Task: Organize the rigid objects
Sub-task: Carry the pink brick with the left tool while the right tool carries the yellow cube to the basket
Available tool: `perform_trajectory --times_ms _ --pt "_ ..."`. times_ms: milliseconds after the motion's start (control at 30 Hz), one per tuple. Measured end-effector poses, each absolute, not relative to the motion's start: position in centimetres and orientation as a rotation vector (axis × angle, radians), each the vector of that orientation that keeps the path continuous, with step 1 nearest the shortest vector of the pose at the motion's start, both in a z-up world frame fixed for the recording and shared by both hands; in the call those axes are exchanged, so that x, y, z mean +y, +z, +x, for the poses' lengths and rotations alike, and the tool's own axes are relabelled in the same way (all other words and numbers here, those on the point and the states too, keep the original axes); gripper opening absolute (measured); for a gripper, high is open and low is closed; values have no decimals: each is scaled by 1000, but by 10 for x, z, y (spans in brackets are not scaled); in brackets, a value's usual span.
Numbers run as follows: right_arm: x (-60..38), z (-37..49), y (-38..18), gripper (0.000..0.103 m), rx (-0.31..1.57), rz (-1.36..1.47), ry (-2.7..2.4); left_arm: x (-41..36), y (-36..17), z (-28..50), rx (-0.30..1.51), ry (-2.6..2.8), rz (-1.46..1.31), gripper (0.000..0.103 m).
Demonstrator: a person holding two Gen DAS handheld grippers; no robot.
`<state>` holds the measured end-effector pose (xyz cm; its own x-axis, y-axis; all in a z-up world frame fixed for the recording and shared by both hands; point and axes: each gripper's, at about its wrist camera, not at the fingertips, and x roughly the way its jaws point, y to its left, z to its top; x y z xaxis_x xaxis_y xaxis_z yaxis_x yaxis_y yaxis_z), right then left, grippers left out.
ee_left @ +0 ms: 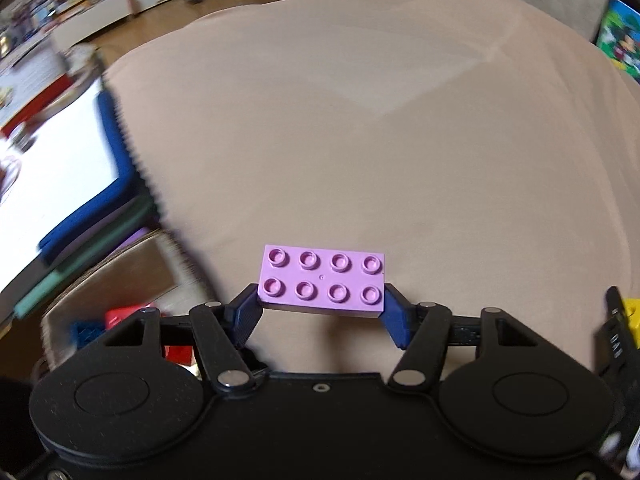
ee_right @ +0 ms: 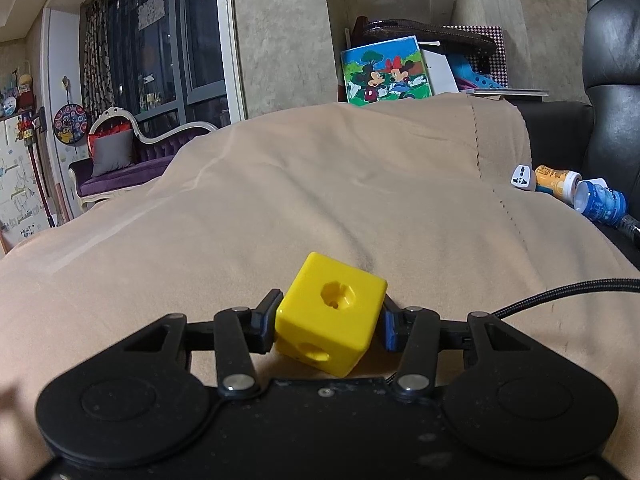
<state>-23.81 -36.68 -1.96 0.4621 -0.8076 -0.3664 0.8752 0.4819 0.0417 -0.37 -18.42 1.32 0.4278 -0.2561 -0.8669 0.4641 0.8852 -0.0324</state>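
My left gripper is shut on a flat pink studded brick, gripped by its two short ends and held studs-up above the beige blanket. My right gripper is shut on a yellow cube with round holes in its faces, held tilted just above the same blanket. The yellow cube also shows at the right edge of the left wrist view, beside the other gripper's black body.
A box with red and blue bricks sits low at the left, beside stacked books. Small bottles and a white adapter lie at the right on a black leather seat. A picture box stands behind the blanket.
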Motion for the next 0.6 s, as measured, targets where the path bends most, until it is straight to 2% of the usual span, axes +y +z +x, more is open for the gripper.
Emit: perform_trajectory --times_ms 200,433,600 --pt "-367 -235 -17 47 344 234 -1051 -130 6 17 1101 -315 161 59" --pt "-370 -228 -10 46 413 224 -1059 -69 8 36 1071 -188 74 59" --pt "-374 -216 6 38 508 252 -1083 -37 -1 47 1110 -169 -46 59"
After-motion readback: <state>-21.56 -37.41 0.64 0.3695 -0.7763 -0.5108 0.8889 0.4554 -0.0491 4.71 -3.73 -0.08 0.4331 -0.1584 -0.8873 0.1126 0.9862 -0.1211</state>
